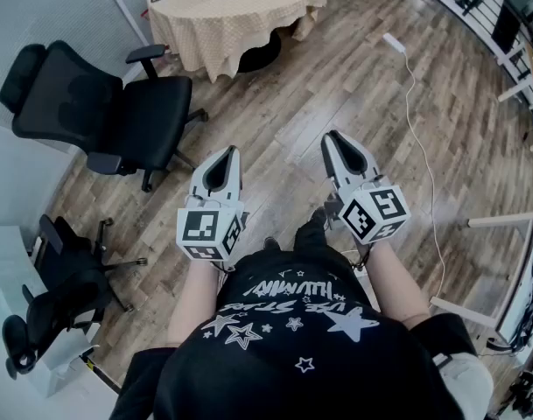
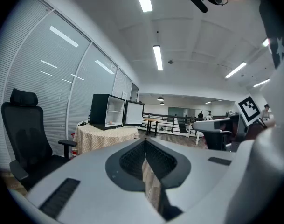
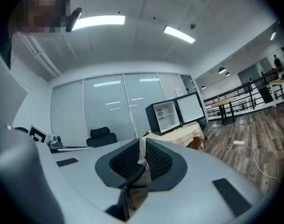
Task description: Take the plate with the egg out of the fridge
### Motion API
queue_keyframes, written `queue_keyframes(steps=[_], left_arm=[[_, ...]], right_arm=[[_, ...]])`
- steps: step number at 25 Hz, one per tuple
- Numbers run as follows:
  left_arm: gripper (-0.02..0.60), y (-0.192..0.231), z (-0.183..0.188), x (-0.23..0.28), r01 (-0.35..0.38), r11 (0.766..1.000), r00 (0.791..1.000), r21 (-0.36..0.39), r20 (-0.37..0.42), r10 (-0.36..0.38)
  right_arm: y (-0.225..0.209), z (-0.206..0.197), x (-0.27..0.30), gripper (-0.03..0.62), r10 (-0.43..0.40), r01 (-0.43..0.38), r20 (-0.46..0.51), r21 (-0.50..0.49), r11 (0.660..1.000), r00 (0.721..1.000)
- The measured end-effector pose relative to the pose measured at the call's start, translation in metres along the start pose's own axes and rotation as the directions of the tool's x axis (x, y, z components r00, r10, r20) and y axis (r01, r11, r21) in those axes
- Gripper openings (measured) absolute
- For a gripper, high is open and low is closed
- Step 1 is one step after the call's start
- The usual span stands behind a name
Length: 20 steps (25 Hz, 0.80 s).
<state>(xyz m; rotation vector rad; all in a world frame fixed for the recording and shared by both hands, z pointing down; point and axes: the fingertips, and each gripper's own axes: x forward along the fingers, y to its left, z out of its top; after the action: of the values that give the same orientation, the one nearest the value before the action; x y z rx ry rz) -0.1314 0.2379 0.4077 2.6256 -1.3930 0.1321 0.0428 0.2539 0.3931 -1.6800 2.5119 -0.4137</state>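
A small black fridge (image 2: 107, 111) stands on a round table with a beige cloth (image 1: 240, 16), its white-lined door (image 2: 133, 113) swung open. On its lower shelf lies a pale plate (image 3: 167, 126); it is too small to make out an egg. Both grippers are held in front of the person, well short of the table. My left gripper (image 1: 229, 150) points at the table with its jaws pressed together and empty (image 2: 145, 141). My right gripper (image 1: 332, 135) has its jaws drawn together to a thin slit, with nothing in it (image 3: 142, 141).
A black office chair (image 1: 100, 103) stands left of the table and a second one (image 1: 65, 287) lies nearer at the left. A white power strip with its cable (image 1: 396, 42) runs across the wood floor to the right. A white frame (image 1: 511, 261) stands at the right edge.
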Motion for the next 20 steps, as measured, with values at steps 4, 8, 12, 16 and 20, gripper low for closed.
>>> queue_keyframes(steps=[4,8,12,16,20], left_arm=[[0.006,0.003,-0.001,0.0,0.0,1.0,1.0,0.004,-0.003,0.0],[0.006,0.008,-0.002,-0.002,-0.008,1.0,1.0,0.014,-0.005,0.008],[0.006,0.018,-0.002,-0.006,-0.025,1.0,1.0,0.018,-0.004,0.025],[0.006,0.03,-0.004,-0.009,-0.043,0.999,0.999,0.012,-0.006,0.043],[0.006,0.038,-0.009,-0.002,-0.048,0.999,0.999,0.005,-0.015,0.048]], right_arm=[[0.001,-0.002,0.004,0.054,-0.002,0.002,-0.006,-0.006,1.0,1.0],[0.0,-0.002,0.006,0.052,-0.019,0.019,0.01,0.007,1.0,1.0],[-0.007,0.003,0.008,0.051,-0.053,0.05,0.055,0.053,0.997,0.997],[-0.015,0.0,0.008,0.052,-0.066,0.061,0.064,0.081,0.995,0.996],[-0.027,-0.011,0.009,0.052,-0.086,0.081,0.045,0.1,0.992,0.995]])
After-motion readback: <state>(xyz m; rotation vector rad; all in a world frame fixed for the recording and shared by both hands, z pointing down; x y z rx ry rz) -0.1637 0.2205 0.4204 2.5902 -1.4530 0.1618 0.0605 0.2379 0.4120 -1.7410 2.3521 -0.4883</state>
